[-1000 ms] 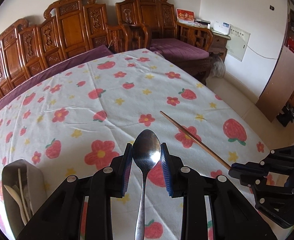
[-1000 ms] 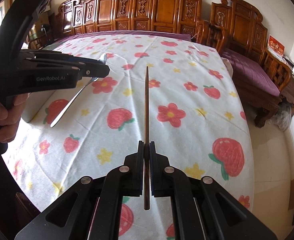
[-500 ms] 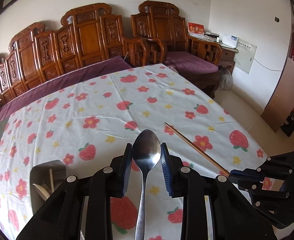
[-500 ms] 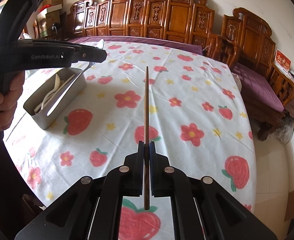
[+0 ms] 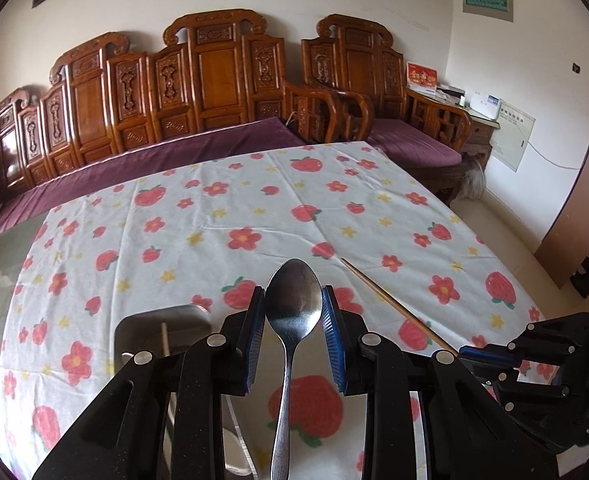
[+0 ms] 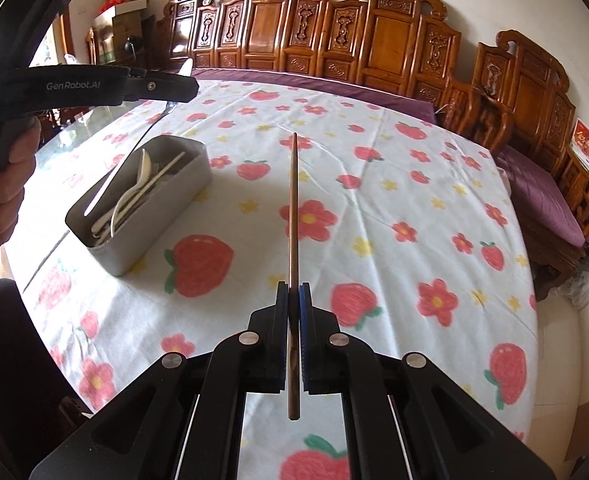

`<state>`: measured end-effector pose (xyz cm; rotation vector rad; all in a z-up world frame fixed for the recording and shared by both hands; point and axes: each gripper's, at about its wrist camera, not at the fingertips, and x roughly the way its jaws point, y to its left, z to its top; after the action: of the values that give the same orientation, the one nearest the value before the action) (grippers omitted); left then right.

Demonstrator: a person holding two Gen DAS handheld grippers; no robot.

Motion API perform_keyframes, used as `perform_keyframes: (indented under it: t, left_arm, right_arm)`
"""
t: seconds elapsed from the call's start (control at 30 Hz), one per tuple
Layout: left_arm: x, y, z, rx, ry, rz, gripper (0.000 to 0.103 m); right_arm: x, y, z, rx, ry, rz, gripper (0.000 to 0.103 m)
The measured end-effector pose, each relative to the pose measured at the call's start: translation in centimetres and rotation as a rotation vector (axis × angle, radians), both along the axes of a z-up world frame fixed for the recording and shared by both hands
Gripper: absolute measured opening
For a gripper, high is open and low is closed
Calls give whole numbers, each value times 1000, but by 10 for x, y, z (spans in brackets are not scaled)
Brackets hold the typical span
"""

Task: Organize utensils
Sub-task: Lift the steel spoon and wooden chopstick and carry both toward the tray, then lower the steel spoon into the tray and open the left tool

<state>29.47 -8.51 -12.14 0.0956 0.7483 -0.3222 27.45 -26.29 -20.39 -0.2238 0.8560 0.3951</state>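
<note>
Holding: left gripper (image 5: 293,318) jaws clamp a shiny metal spoon (image 5: 292,304) by its bowl | right gripper (image 6: 293,308) jaws pinch a slim brown chopstick (image 6: 293,208) | grey metal box (image 6: 106,248) on counter holds pale utensils

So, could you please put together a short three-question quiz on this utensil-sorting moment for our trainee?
1. True or false: the left gripper is shut on a shiny metal spoon.
2. What does the right gripper hold? A) a white plastic fork B) a thin brown wooden chopstick C) nothing
3. Fill in: the grey rectangular metal box on the strawberry-print tablecloth already contains pale ____.

Key
1. True; its blue pads clamp the bowl's edges.
2. B; the closed jaws pinch it near one end, and it points forward above the cloth.
3. Utensils; pale pieces lie lengthwise inside.
</note>
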Motion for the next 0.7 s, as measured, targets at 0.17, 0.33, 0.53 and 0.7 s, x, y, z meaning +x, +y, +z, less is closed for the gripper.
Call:
perform_keyframes:
  t: [0.17, 0.33, 0.53, 0.7]
  left_arm:
    - [8, 32, -4, -11, 10, 43, 26]
    - [18, 64, -17, 2, 35, 94, 26]
    - [24, 87, -39, 12, 74, 134, 26]
    - [25, 95, -60, 39, 104, 152, 26]
  right_arm:
    - [7, 19, -5, 16, 12, 16, 6]
    - [9, 33, -10, 27, 23, 30, 6]
    - [10, 43, -13, 36, 30, 41, 6]
    - [9, 47, -14, 48, 36, 43, 6]
